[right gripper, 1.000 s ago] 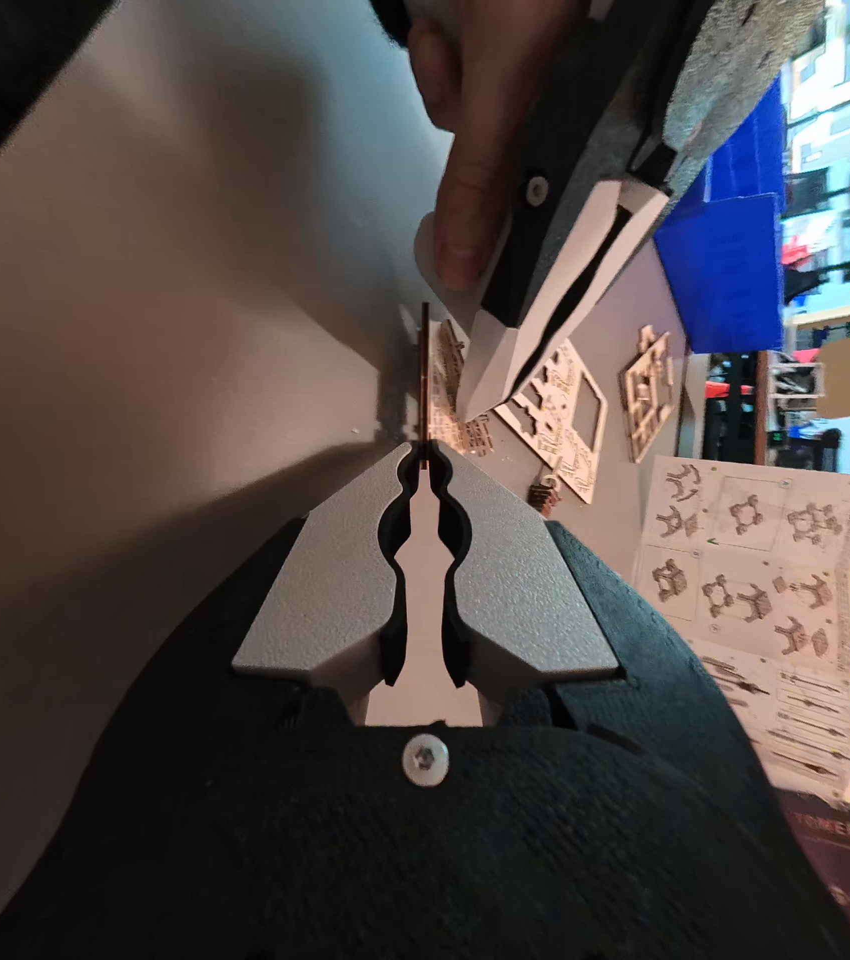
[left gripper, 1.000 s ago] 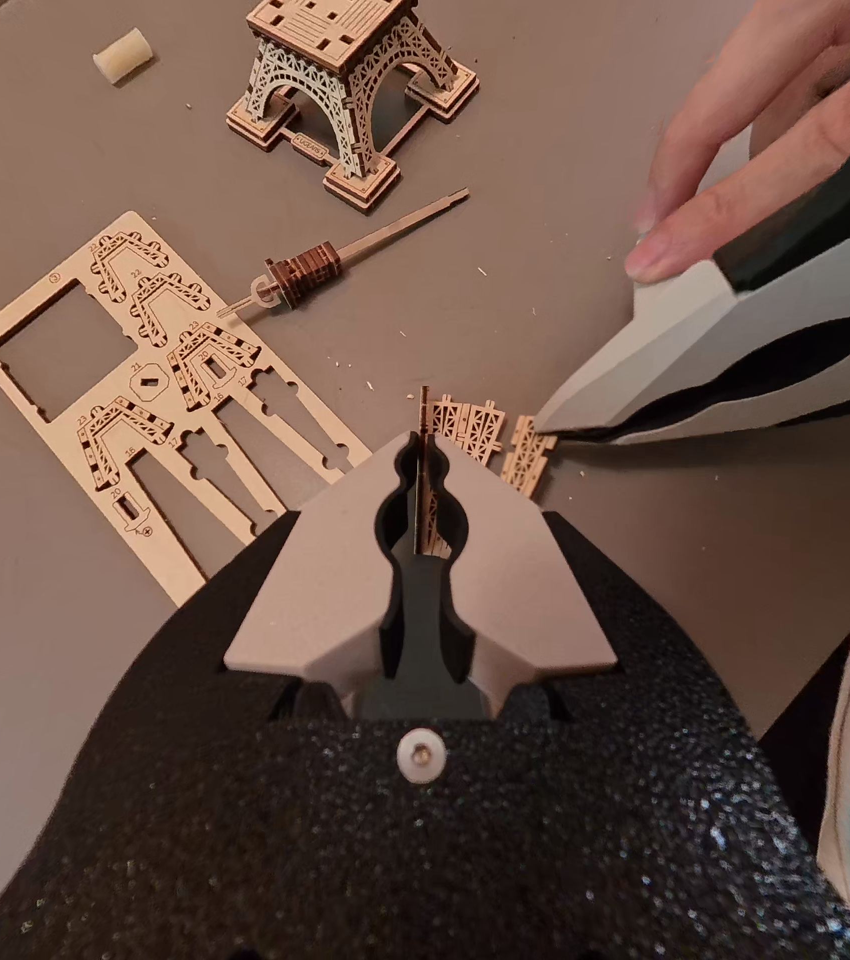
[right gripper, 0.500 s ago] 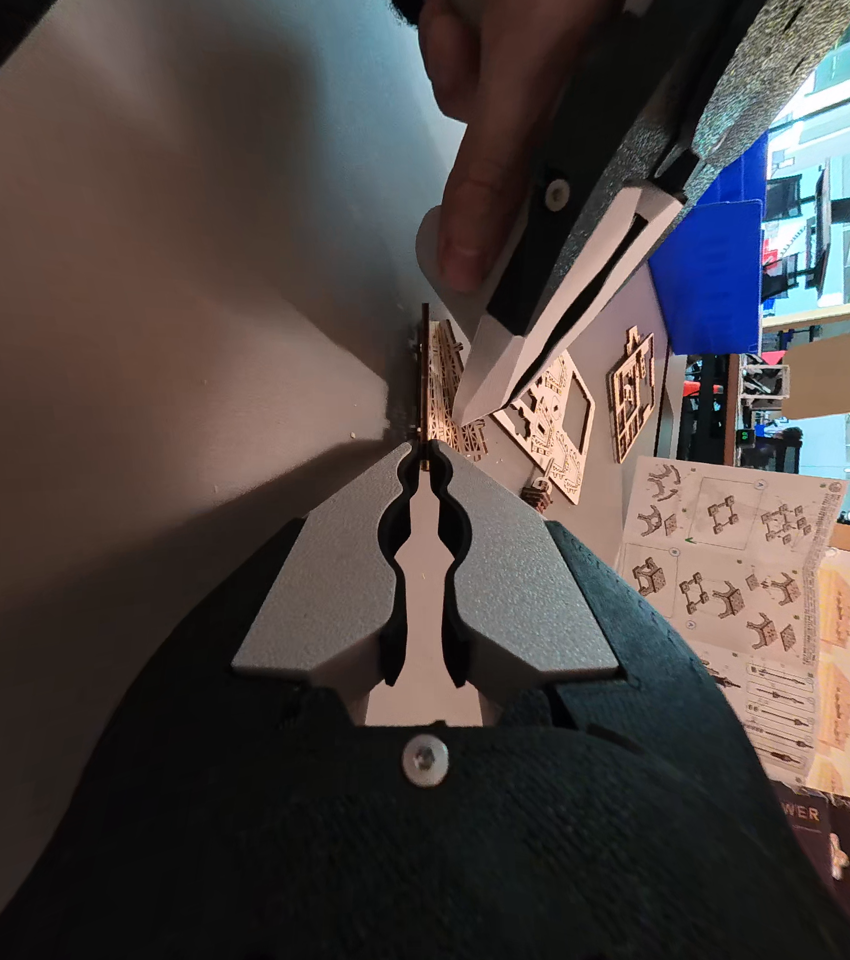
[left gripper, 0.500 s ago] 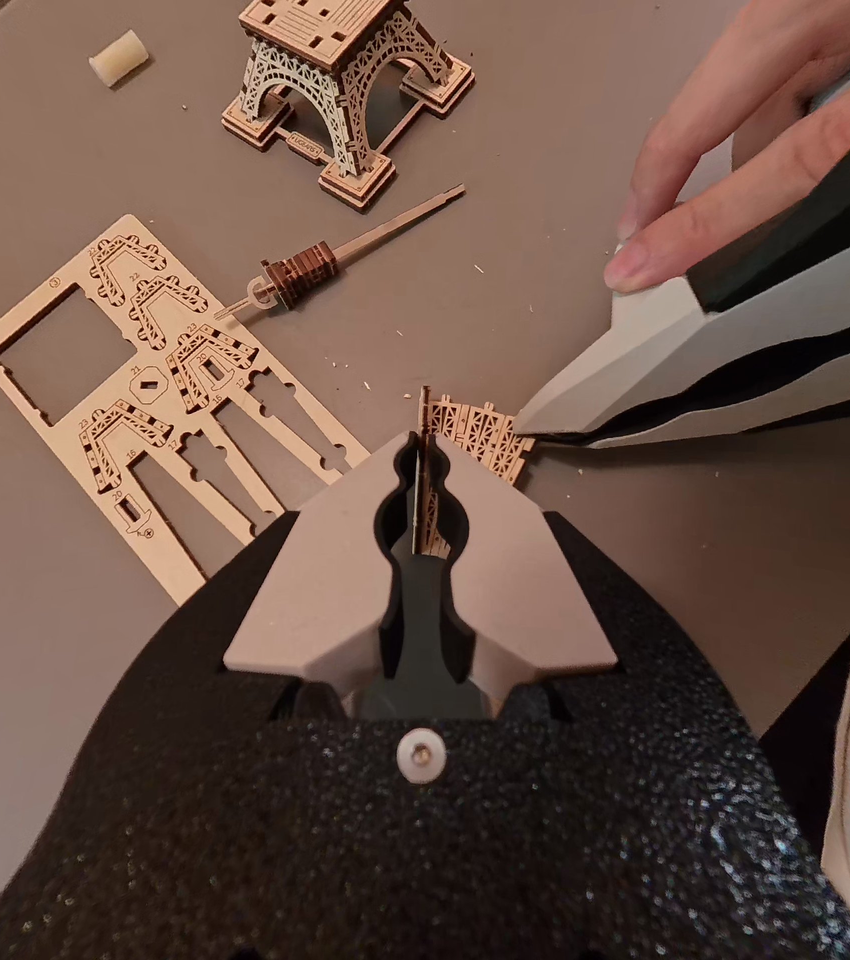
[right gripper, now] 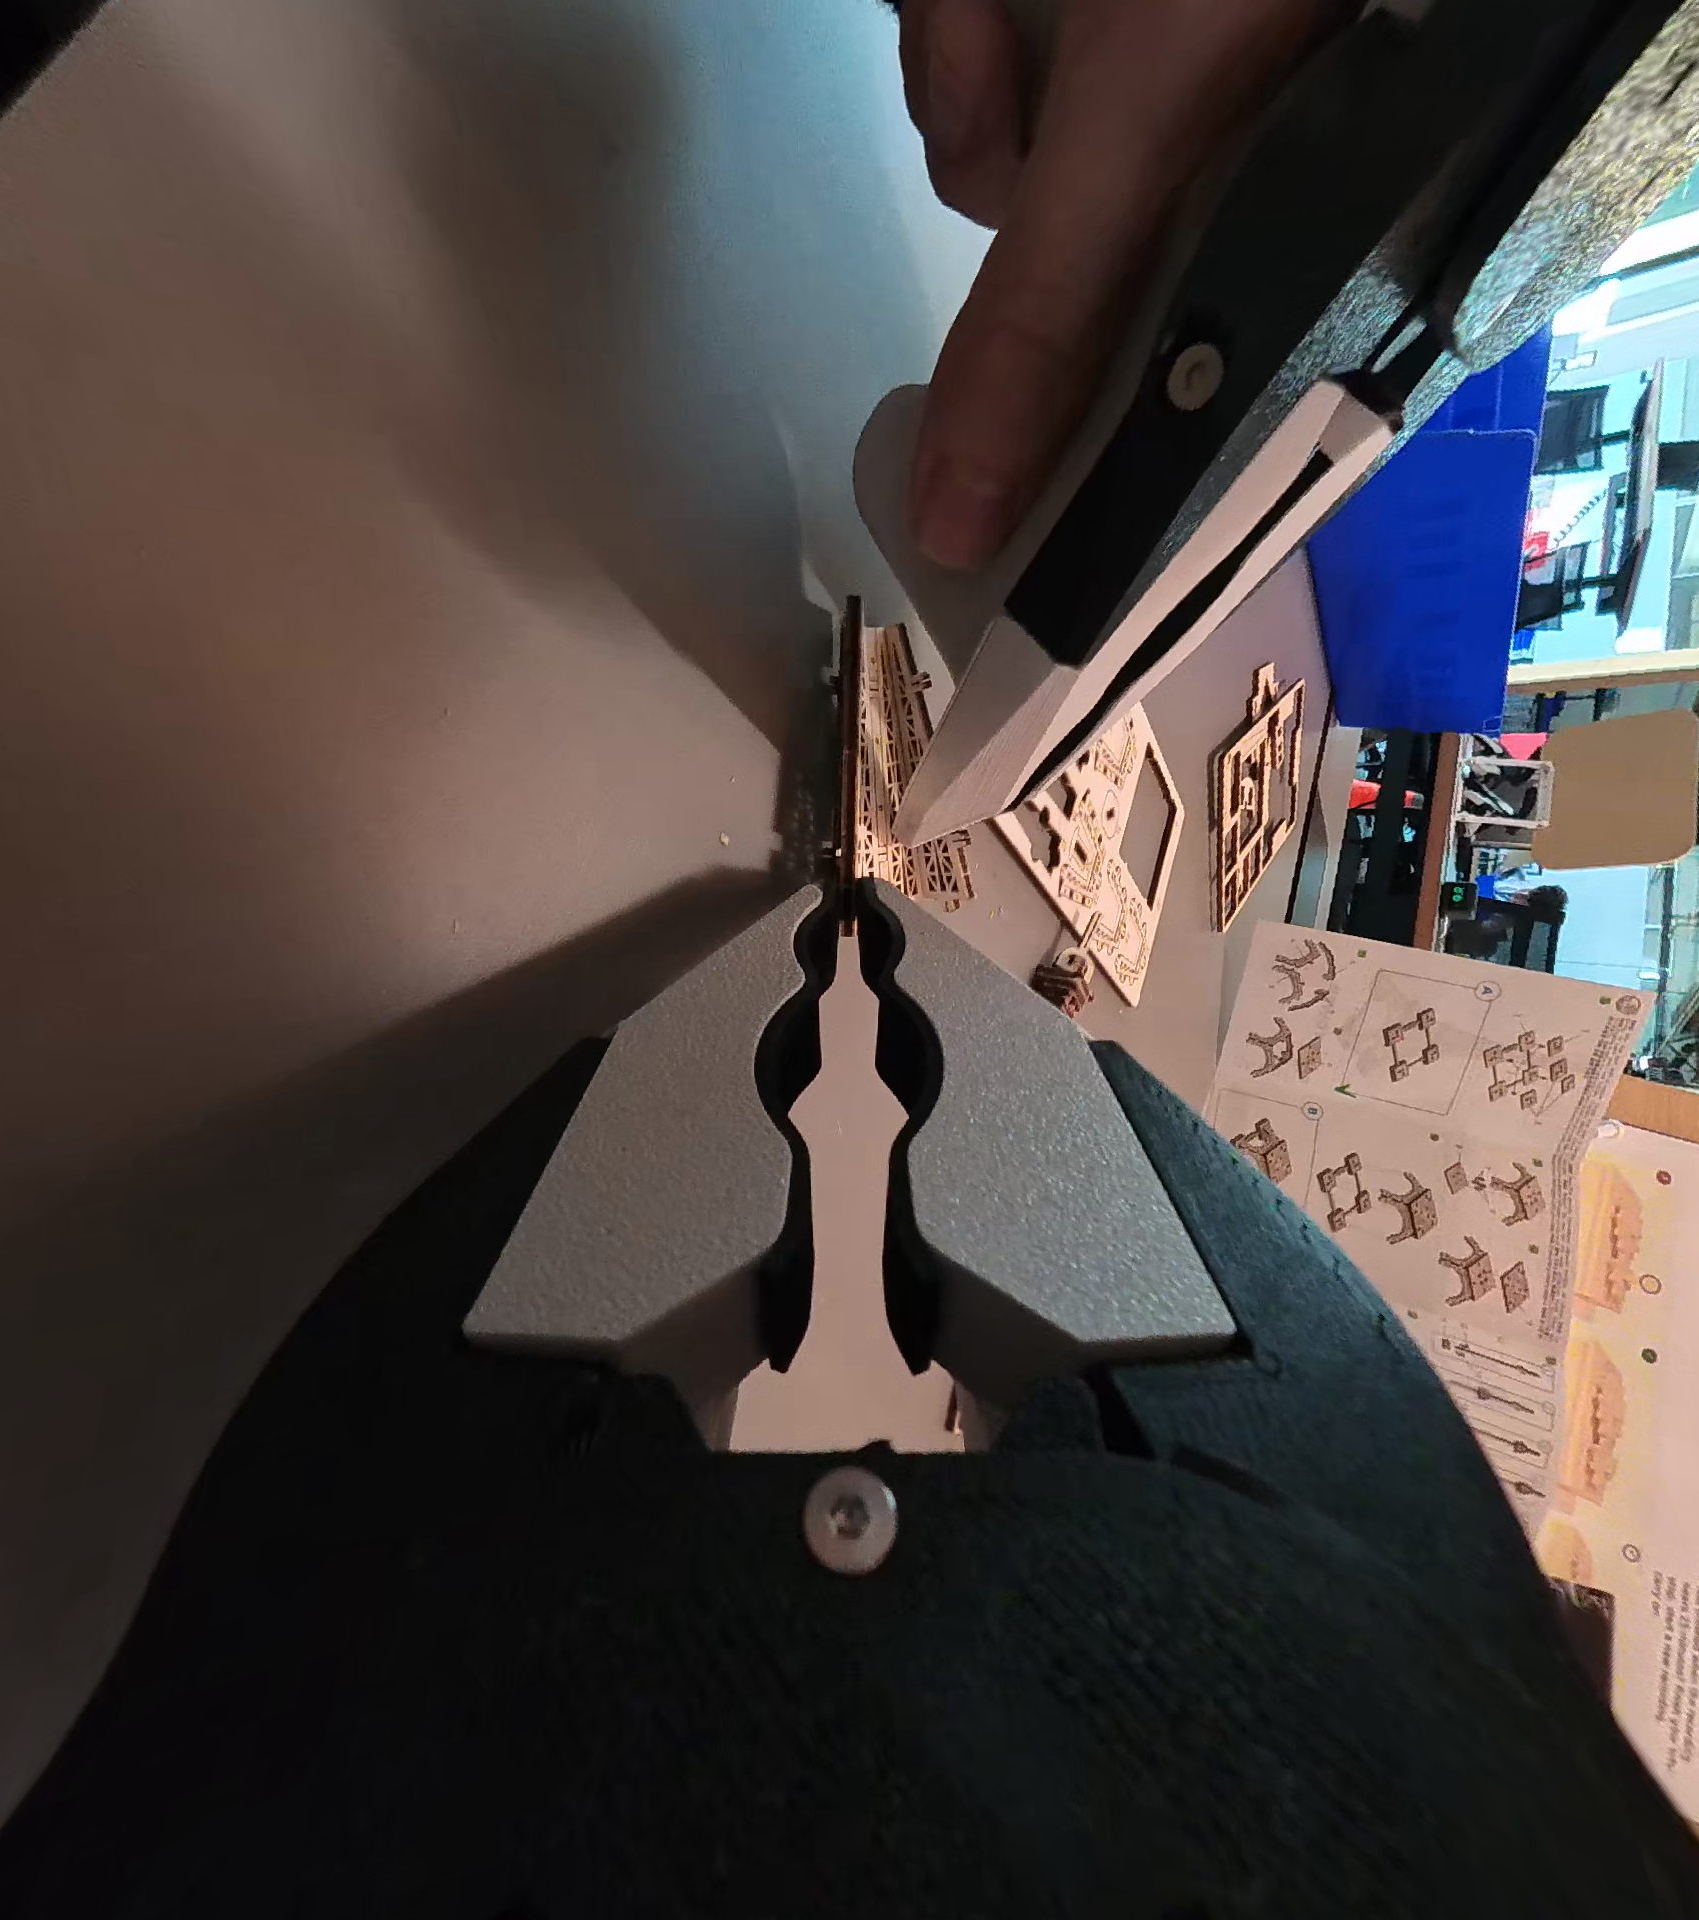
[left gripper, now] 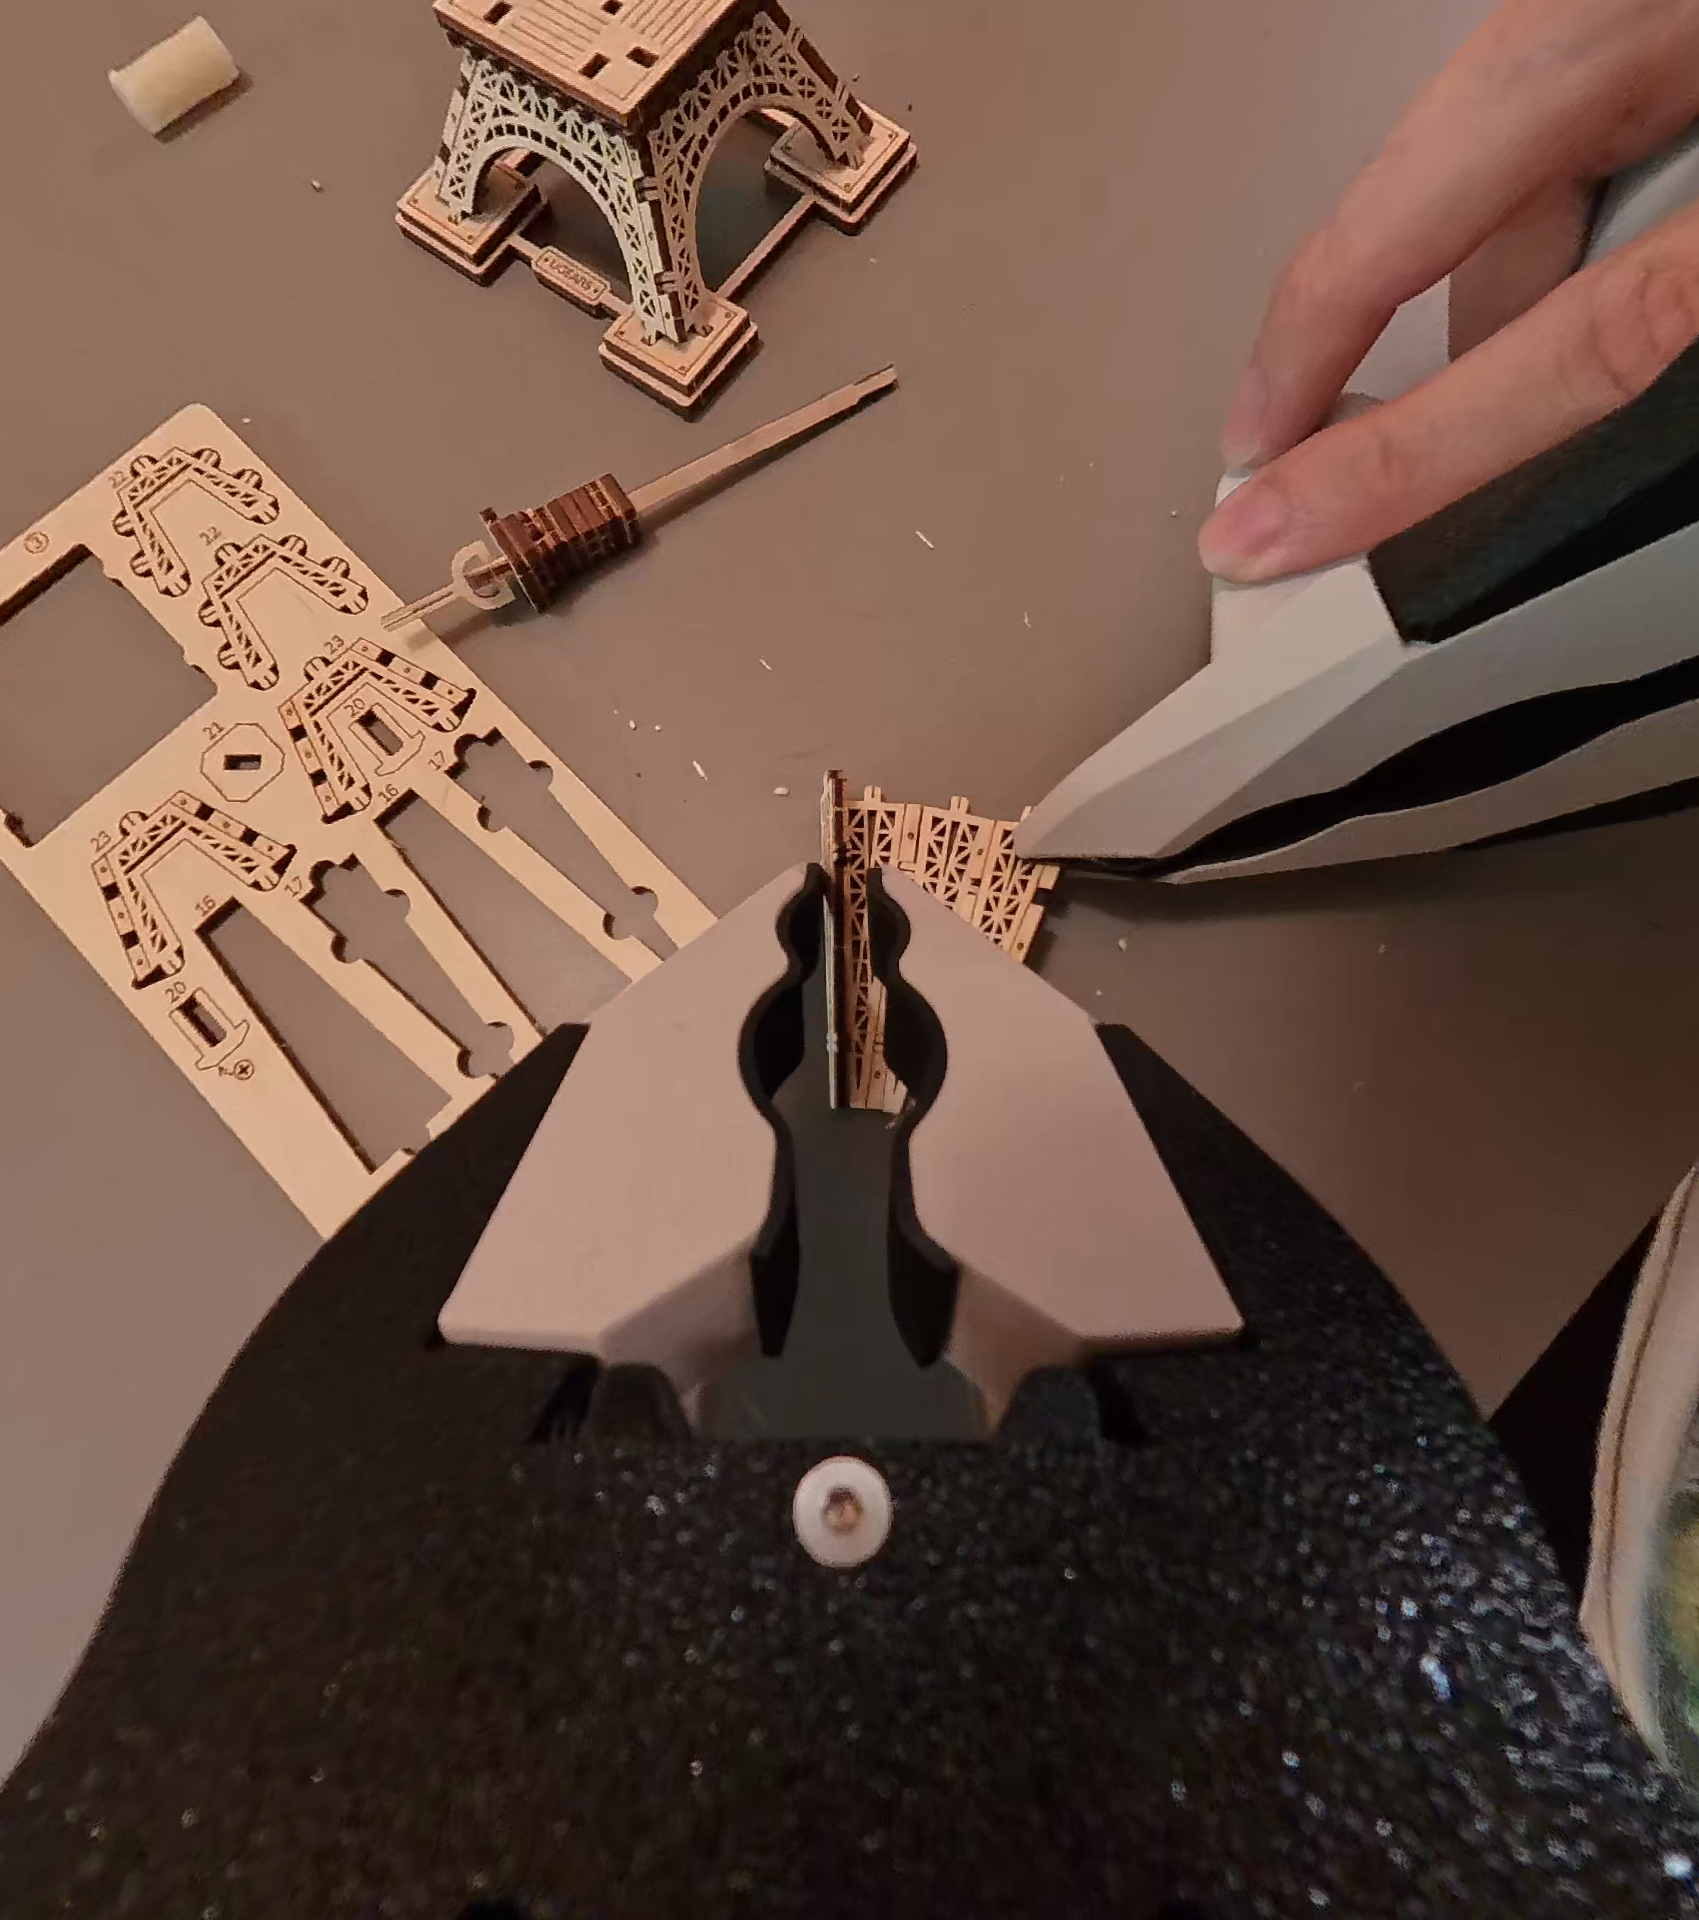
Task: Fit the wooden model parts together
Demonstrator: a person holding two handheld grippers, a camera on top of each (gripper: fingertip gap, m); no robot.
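Two grippers work over a grey table (left gripper: pixel 1084 260), largest thing in view, littered with kit pieces. Next down: a punched-out plywood parts sheet (left gripper: pixel 24 842) lying flat at left, then the built tower base (left gripper: pixel 653 177) standing upright at the far edge, then a spire piece with dark stacked rings (left gripper: pixel 564 530) lying between sheet and base, and a small cream cylinder (left gripper: pixel 170 73) far left. An instruction sheet (right gripper: pixel 1447 1122) shows in the right wrist view. Left gripper (left gripper: pixel 850 883) is clamped on an upright lattice panel (left gripper: pixel 853 966), held edge-on, long axis running along the fingers. Right gripper (right gripper: pixel 850 899) is pinched on a second lattice panel (right gripper: pixel 850 727), seen edge-on in its own view; in the left view that panel (left gripper: pixel 970 862) lies flatter, its near edge touching the upright panel at roughly a right angle. Key relation: the right-held panel lies to the right of the left-held one, edges meeting along the long axis, so the likely next move is a sideways press leftward to seat tabs. Whether tabs are seated cannot be told.
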